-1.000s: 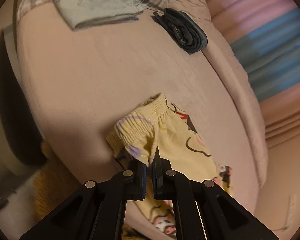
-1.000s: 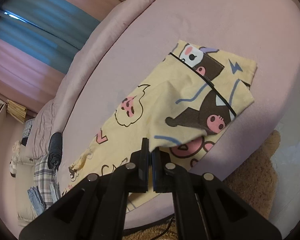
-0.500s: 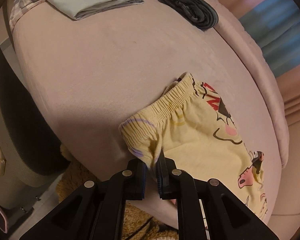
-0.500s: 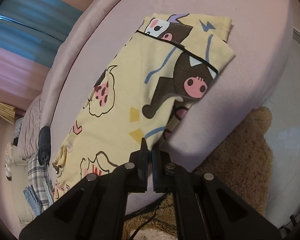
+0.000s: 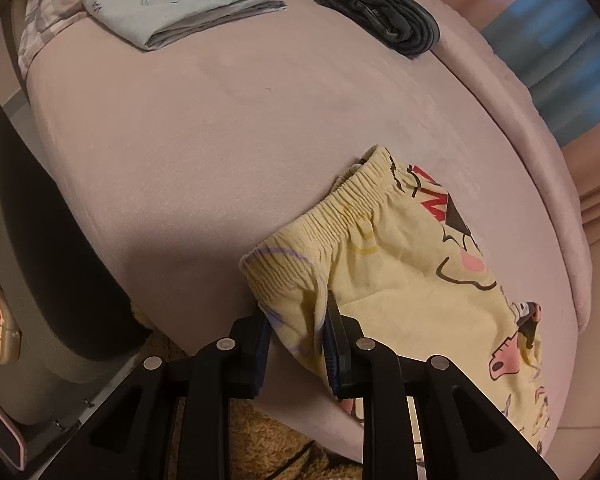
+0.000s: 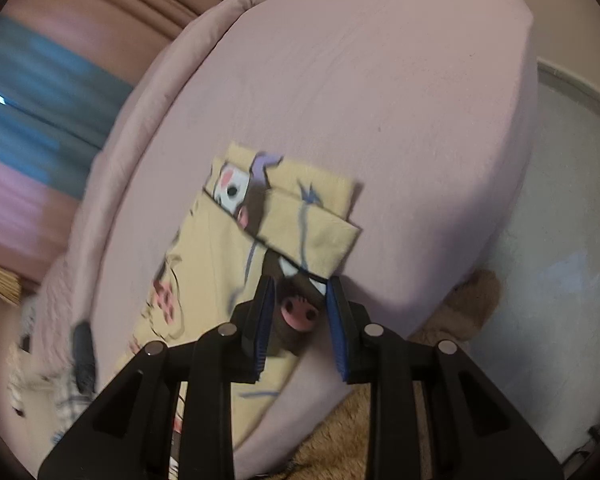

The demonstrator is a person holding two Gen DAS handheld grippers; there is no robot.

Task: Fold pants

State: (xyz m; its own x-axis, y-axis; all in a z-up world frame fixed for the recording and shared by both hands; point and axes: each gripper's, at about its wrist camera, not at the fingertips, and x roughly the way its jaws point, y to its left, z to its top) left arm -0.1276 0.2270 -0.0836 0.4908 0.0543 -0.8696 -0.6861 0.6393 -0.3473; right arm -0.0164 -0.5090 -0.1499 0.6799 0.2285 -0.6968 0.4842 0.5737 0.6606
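Observation:
Yellow cartoon-print pants [image 5: 400, 280] lie flat along the near edge of a pink bed [image 5: 220, 140]. In the left wrist view their elastic waistband [image 5: 340, 208] is nearest me. My left gripper [image 5: 296, 312] is opening, and the waistband corner sits loosely between its jaws. In the blurred right wrist view the leg-hem end of the pants [image 6: 292, 224] rests on the bed [image 6: 380, 100]. My right gripper [image 6: 300, 292] is also opening; the hem corner lies between its jaws with gaps at both pads.
A folded light blue garment [image 5: 180, 4] and a dark rolled garment [image 5: 388, 12] lie at the bed's far end by plaid fabric [image 5: 40, 12]. A tan shaggy rug [image 5: 260, 440] lies below the bed edge, and a dark chair-like shape [image 5: 40, 240] stands at left.
Both grippers were shut on the pants' edge and now stand parted, with the cloth lying slack on the bed. The right gripper has swung down toward the hem end.

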